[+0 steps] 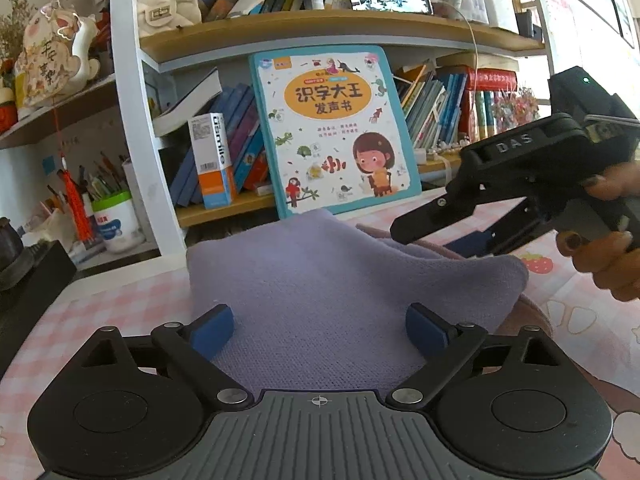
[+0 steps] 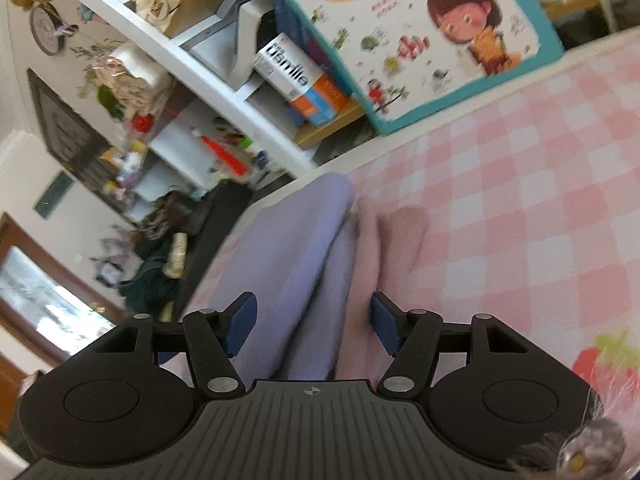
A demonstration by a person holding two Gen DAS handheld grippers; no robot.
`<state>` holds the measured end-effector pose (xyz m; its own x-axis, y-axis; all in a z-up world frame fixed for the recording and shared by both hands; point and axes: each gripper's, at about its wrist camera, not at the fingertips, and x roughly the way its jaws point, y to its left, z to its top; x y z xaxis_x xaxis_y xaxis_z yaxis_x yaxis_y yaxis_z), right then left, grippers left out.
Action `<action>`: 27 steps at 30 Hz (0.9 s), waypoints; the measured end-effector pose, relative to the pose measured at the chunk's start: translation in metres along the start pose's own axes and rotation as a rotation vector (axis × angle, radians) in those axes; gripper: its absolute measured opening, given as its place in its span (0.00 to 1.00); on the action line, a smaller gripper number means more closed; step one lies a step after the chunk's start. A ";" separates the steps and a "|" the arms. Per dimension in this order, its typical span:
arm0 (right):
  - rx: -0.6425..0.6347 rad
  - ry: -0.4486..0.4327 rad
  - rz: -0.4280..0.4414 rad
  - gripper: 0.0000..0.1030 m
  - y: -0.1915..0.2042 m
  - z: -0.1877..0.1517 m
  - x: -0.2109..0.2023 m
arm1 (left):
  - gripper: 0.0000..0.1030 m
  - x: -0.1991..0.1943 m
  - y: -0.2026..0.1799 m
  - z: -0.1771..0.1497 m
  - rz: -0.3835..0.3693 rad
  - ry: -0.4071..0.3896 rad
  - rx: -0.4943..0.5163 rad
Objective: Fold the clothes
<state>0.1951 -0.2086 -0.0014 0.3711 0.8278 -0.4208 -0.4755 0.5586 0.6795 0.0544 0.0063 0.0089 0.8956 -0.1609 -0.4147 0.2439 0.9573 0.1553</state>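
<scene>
A lilac knit garment (image 1: 320,272) lies folded on the pink-checked table (image 1: 100,304). My left gripper (image 1: 319,330) stands wide open at its near edge, with the fabric lying flat between the blue pads and touching neither. A dusty-pink garment (image 1: 528,316) shows from under its right side. A hand (image 1: 608,256) holds my right gripper (image 1: 428,240) over the garment's far right edge. In the right wrist view the right gripper (image 2: 312,322) is open. Lilac folds (image 2: 292,248) and pink folds (image 2: 400,240) run between its pads without being pinched.
A large children's book (image 1: 332,128) leans on the bookshelf (image 1: 320,36) just behind the table's far edge. Boxes and pen pots crowd the shelves at the left. Bare checked tablecloth (image 2: 520,180) spreads to the right of the clothes, with a strawberry print (image 1: 536,264).
</scene>
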 end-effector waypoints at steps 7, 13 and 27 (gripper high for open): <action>-0.019 -0.031 0.056 0.59 0.005 -0.006 -0.035 | 0.95 0.000 0.006 0.000 -0.035 -0.003 -0.027; 0.018 0.082 0.017 0.61 0.005 -0.020 -0.010 | 0.96 -0.006 0.007 0.004 -0.003 -0.025 0.051; 0.023 -0.002 0.017 0.62 0.009 -0.010 -0.022 | 0.62 -0.009 0.017 0.005 -0.218 -0.020 0.188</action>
<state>0.1750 -0.2211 0.0083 0.3646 0.8372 -0.4076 -0.4631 0.5428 0.7007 0.0520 0.0228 0.0201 0.8209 -0.3648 -0.4393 0.4950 0.8382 0.2289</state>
